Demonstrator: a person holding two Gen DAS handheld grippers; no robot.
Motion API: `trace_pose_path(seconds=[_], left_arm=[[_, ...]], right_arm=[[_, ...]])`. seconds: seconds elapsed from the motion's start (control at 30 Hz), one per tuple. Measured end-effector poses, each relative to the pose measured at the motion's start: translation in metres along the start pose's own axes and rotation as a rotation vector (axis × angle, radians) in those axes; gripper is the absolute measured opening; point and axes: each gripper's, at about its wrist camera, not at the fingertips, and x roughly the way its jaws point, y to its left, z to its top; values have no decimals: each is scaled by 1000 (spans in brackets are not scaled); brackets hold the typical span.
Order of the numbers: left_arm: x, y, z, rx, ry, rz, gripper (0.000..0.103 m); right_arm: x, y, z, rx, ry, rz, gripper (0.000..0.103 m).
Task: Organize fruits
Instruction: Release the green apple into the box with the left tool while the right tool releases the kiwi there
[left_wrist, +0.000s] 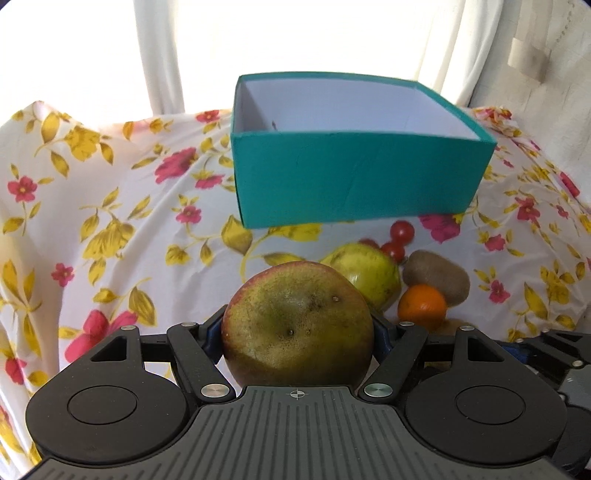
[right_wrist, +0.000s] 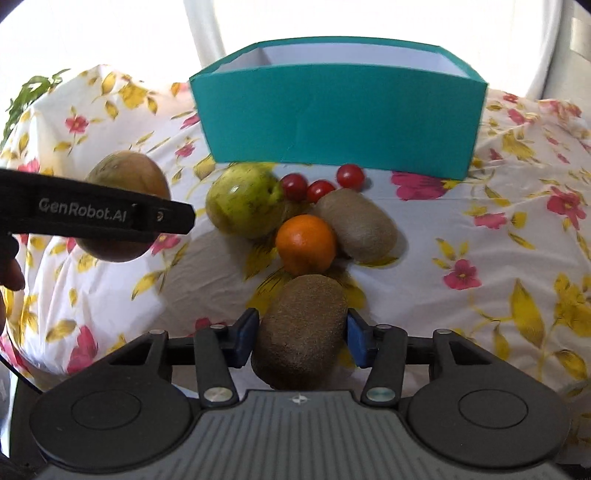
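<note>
- The left gripper (left_wrist: 298, 332) has its jaws closed around a big brown-green fruit (left_wrist: 298, 325), raised above the flowered cloth (left_wrist: 110, 206).
- The right gripper (right_wrist: 301, 334) has a kiwi (right_wrist: 301, 328) between its blue pads (right_wrist: 246, 334), which seem to touch it.
- Beyond it lie an orange (right_wrist: 306, 243), a second kiwi (right_wrist: 356, 225), a green apple (right_wrist: 243, 201) and three cherry tomatoes (right_wrist: 320, 189).
- Farthest stands the teal box (right_wrist: 340, 114), open.

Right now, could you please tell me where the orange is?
In the right wrist view the orange sits mid-frame on the floral cloth, touching the green apple to its left and a kiwi to its right.
</note>
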Motion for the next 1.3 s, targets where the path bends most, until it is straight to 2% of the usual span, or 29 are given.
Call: trace_pose_path(seconds=[0.33, 0.53, 0.67, 0.87, 1.1, 1.3], left_arm=[[-11, -19, 50, 45, -77, 22, 78], [-20, -29, 86, 73, -154, 11, 78], [-16, -34, 108, 83, -186, 35, 78], [12, -37, 131, 74, -176, 77, 78], [51, -39, 141, 69, -133, 121, 78], [68, -39, 147, 55, -119, 113, 78]], right_arm=[[-33, -26, 31, 80, -133, -18, 50], [-43, -46, 48, 133, -189, -46, 50], [-50, -57, 55, 155, -235, -64, 49], [-56, -68, 65, 182, -271, -89, 49], [-60, -76, 78, 181, -284, -117, 49], [-58, -85, 88, 188, -293, -132, 49]])
